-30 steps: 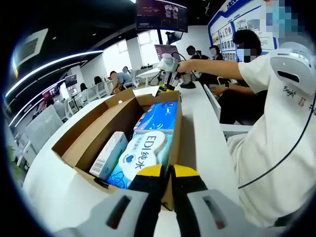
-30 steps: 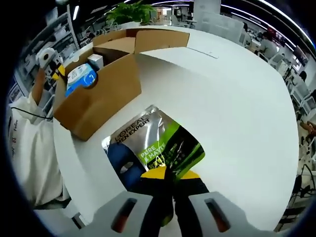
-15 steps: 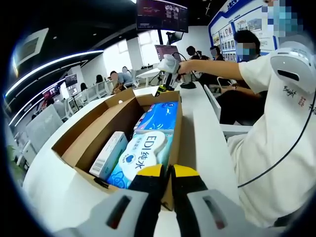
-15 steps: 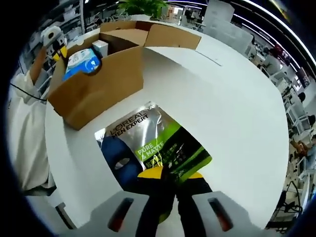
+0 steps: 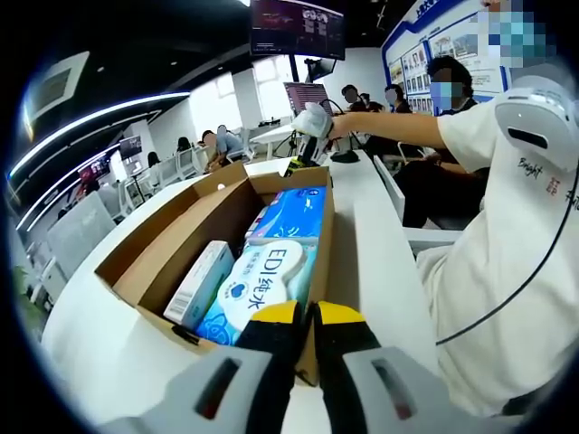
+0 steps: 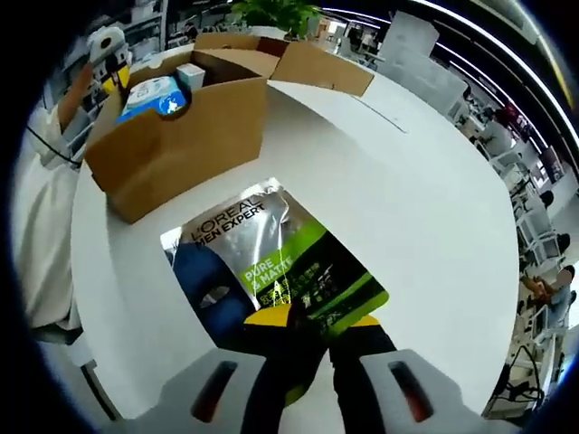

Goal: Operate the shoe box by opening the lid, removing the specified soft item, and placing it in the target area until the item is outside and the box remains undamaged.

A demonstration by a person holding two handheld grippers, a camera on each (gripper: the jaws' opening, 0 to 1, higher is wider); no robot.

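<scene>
Bright ceiling strip lighting, fisheye-warped edges, mild blur

Left tongs (image 5: 305, 312) have their jaws together, gripping nothing. Right tongs (image 6: 309, 318) are clamped, and in the left gripper view (image 5: 306, 125) sit at the end of an outstretched arm.

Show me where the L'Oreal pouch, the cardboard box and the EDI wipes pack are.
L'Oreal pouch (image 6: 271, 258): right gripper view, its silver and green front.
Cardboard box (image 6: 185, 149): right gripper view, its near outer wall.
EDI wipes pack (image 5: 258, 285): left gripper view, its white label.
</scene>
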